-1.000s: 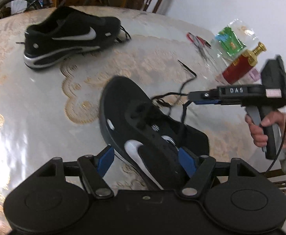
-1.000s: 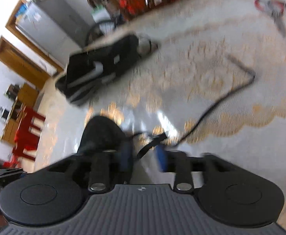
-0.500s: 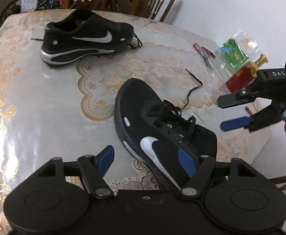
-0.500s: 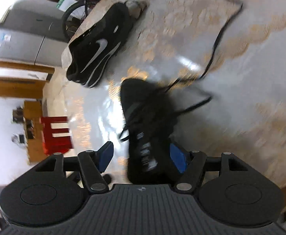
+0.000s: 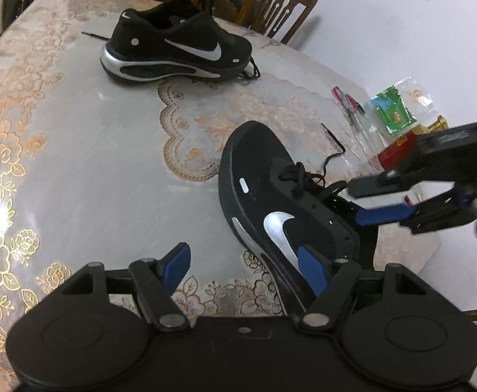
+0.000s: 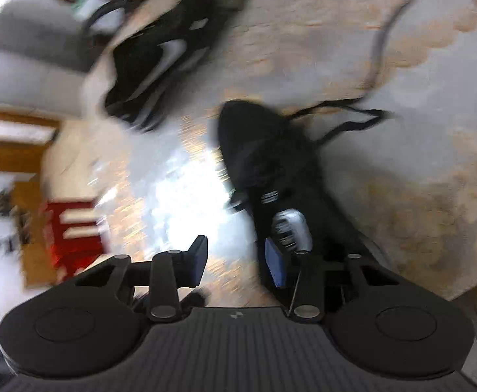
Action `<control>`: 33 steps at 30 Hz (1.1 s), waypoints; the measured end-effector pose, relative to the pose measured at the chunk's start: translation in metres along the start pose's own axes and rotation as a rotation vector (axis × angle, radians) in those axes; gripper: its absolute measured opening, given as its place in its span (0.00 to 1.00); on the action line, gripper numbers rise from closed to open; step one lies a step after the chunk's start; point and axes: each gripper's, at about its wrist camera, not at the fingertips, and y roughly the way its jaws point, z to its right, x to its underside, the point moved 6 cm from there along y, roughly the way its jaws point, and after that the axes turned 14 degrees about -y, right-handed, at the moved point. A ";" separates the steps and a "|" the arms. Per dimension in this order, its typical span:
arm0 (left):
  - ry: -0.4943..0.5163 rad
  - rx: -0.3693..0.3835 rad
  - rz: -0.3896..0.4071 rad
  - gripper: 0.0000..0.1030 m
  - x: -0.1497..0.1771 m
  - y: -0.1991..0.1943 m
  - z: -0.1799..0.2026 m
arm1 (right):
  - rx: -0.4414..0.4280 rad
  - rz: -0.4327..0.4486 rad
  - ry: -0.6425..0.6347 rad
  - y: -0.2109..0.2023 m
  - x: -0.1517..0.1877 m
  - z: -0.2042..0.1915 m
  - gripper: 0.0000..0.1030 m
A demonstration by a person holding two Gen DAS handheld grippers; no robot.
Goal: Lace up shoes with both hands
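**Both grippers regroup over the near shoe**

The near shoe lies on the table at its near edge, toe pointing away; the lace trails loose from its upper eyelets toward the scissors. 1 second earlier the right gripper pinched this lace and drew it taut; it has since let go and swung back over the tongue. Its jaws are now closing with nothing between them, so the lacing pull is judged finished and a fresh pick-up pending. The left gripper stands wide open, empty, its right finger overlapping the shoe's side; contact cannot be told. The far shoe sits well apart.

Hidden: the near shoe's heel, behind the left gripper body. The right wrist view is motion-blurred, so eyelets and lace ends are unreadable there.
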 end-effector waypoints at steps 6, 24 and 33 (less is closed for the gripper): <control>-0.003 0.011 -0.002 0.68 0.003 -0.003 -0.006 | 0.050 0.034 0.115 0.007 -0.003 0.016 0.43; -0.060 0.022 0.005 0.69 0.015 -0.005 -0.019 | 0.210 0.107 0.119 0.030 -0.021 0.003 0.15; -0.024 -0.002 -0.025 0.69 0.014 0.000 -0.014 | 0.061 0.206 0.076 -0.002 -0.019 0.014 0.01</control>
